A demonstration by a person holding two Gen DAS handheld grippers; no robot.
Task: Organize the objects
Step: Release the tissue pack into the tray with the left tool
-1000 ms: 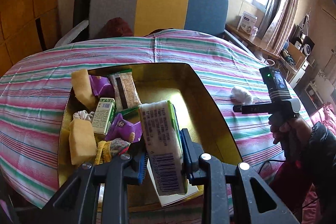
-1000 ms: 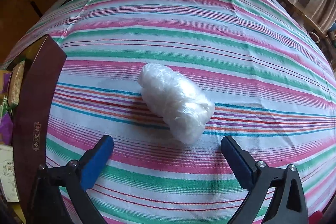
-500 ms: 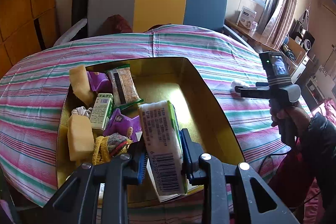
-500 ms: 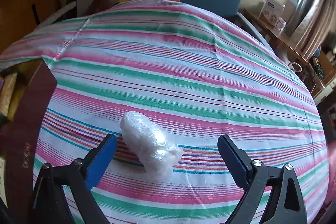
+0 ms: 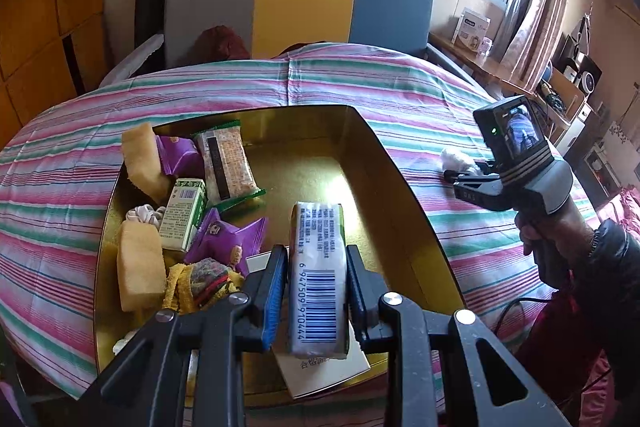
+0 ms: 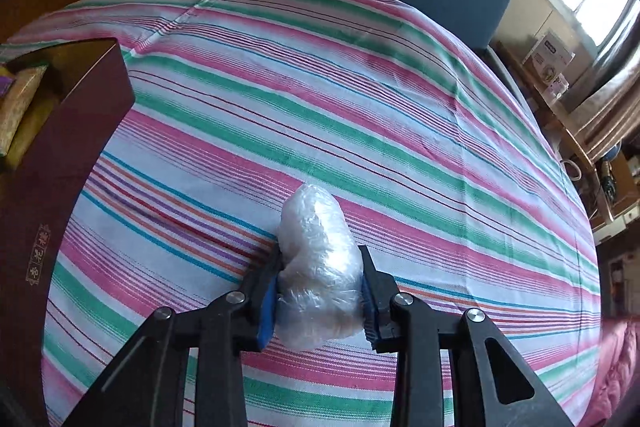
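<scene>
Closing in from wide open, the right tool (image 6: pixel 319 297) has just clamped the crinkled plastic-wrapped bundle (image 6: pixel 318 267) on the striped desk (image 6: pixel 360 115), while the left tool (image 5: pixel 316 289) grips a white barcoded pack (image 5: pixel 318 279) above the gold-lined box (image 5: pixel 400 195), which holds snack packets. That wrap looks soft and slick, so I'd judge a quick lift could squeeze it out of the pads. Digits "6947509910444" run under the pack's barcode, and gold Chinese characters on the box's maroon outer wall (image 6: pixel 40 227) are too small to read.
</scene>
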